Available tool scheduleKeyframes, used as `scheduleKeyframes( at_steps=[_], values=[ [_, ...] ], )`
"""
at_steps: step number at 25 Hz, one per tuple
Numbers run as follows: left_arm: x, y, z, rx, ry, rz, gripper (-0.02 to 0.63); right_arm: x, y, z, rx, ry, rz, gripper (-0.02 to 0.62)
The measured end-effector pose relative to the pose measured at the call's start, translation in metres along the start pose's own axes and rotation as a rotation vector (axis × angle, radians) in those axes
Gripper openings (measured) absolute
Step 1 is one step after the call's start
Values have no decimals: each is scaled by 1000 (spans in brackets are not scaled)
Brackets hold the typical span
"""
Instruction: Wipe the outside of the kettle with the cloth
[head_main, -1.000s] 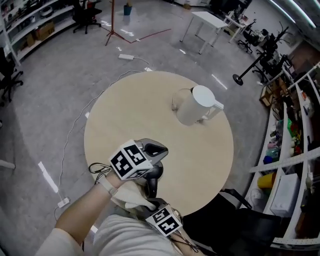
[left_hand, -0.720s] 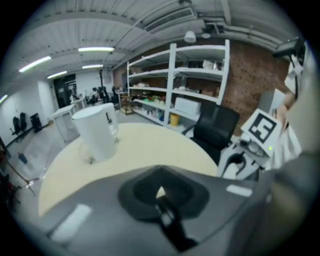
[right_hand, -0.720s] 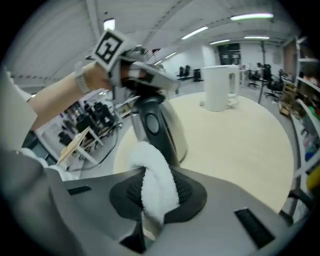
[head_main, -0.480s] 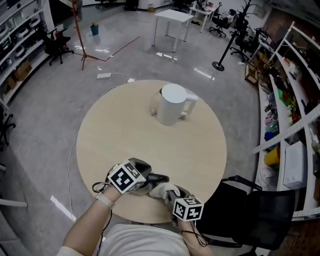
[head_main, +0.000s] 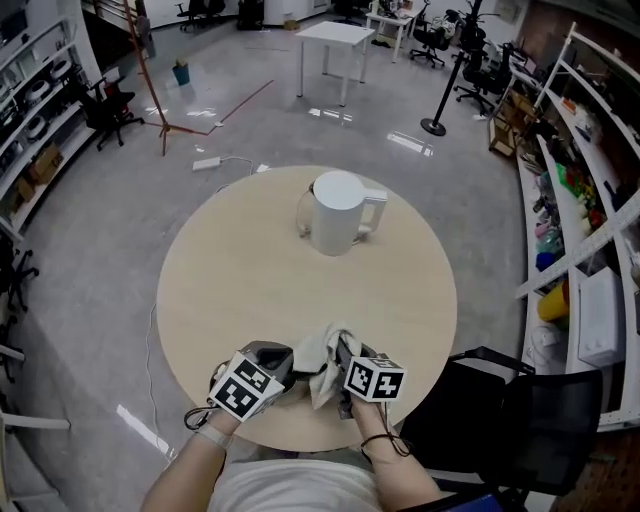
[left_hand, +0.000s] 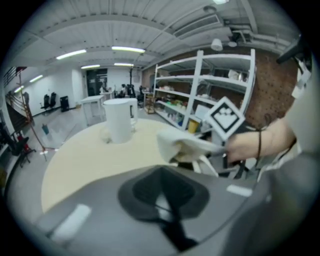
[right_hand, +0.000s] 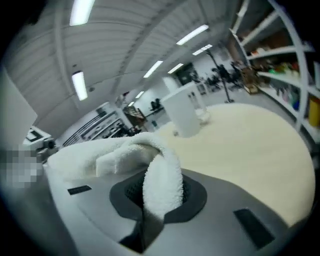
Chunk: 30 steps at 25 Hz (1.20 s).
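Note:
A white kettle (head_main: 338, 213) with its handle to the right stands upright on the far half of the round beige table (head_main: 230, 290). Both grippers are at the table's near edge, well short of the kettle. My right gripper (head_main: 340, 348) is shut on a white terry cloth (head_main: 322, 358), which bunches over its jaws and hangs between the two grippers. In the right gripper view the cloth (right_hand: 157, 172) is pinched in the jaws, with the kettle (right_hand: 182, 115) beyond. My left gripper (head_main: 285, 362) lies just left of the cloth; its jaws look shut and empty in the left gripper view, which also shows the kettle (left_hand: 119, 120) and cloth (left_hand: 185, 147).
A black chair (head_main: 500, 425) stands at the table's near right. Loaded shelves (head_main: 590, 230) run along the right wall. A small white table (head_main: 335, 38) and stands are on the floor behind. A cable (head_main: 150, 330) trails on the floor at the left.
The right gripper has come up from beneath the left gripper to its right side, bringing the cloth up over the table edge. The kettle has stayed put.

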<state>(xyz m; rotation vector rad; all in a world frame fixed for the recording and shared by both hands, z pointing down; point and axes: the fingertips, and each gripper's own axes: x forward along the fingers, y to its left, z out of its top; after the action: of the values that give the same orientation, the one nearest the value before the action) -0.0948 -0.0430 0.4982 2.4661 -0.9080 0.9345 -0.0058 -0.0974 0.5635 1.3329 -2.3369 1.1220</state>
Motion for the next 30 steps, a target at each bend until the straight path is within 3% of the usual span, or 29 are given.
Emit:
scheduleKeyframes(
  at_steps=[2, 4, 5, 7, 8, 9, 10, 12, 13, 16, 17, 18, 21, 22, 23, 26, 27, 30],
  values=[
    [0, -1, 1, 7, -4, 6, -3, 22, -54, -51, 77, 164, -92, 46],
    [-2, -2, 2, 19, -12, 26, -2, 36, -75, -111, 2, 373, -145, 46],
    [-4, -2, 1, 21, -16, 38, -2, 34, -73, -121, 8, 383, -146, 46],
    [-7, 0, 1, 19, -21, 51, -3, 15, -52, -89, 191, 181, -58, 46],
    [-8, 1, 1, 16, -22, 48, -3, 1, -31, -58, 285, 38, 40, 46],
    [-9, 2, 0, 13, -22, 42, -3, -12, -4, -27, 313, -79, 153, 46],
    [-8, 3, 1, 9, -22, 36, -3, -21, 22, -4, 266, -146, 244, 46],
    [-7, 4, 1, 0, -23, 30, -3, -20, 39, 7, 136, -158, 279, 46],
    [-6, 4, 1, -3, -25, 32, -3, -10, 24, -3, 169, -136, 248, 46],
    [-6, 5, 1, 10, -34, 51, -3, 35, -45, -58, 542, 9, 156, 46],
    [-5, 5, 1, 19, -37, 59, -3, 38, -49, -64, 575, 41, 150, 46],
    [-5, 4, 1, 27, -41, 67, -3, 31, -40, -54, 548, 27, 178, 46],
    [-7, 6, 2, 30, -52, 80, -3, -9, 16, 1, 408, -133, 384, 46],
    [-7, 6, 1, 25, -51, 79, -3, -11, 18, 1, 401, -147, 411, 46],
    [-7, 7, 1, 23, -51, 77, -3, -3, 6, -12, 441, -127, 390, 46],
    [-5, 8, 1, 24, -56, 78, -3, 30, -42, -58, 693, 0, 245, 46],
    [-5, 7, 1, 23, -56, 77, -3, 25, -36, -52, 700, -10, 253, 46],
    [-5, 7, 2, 22, -56, 70, -3, -24, 32, 6, 514, -159, 478, 46]
  ],
)
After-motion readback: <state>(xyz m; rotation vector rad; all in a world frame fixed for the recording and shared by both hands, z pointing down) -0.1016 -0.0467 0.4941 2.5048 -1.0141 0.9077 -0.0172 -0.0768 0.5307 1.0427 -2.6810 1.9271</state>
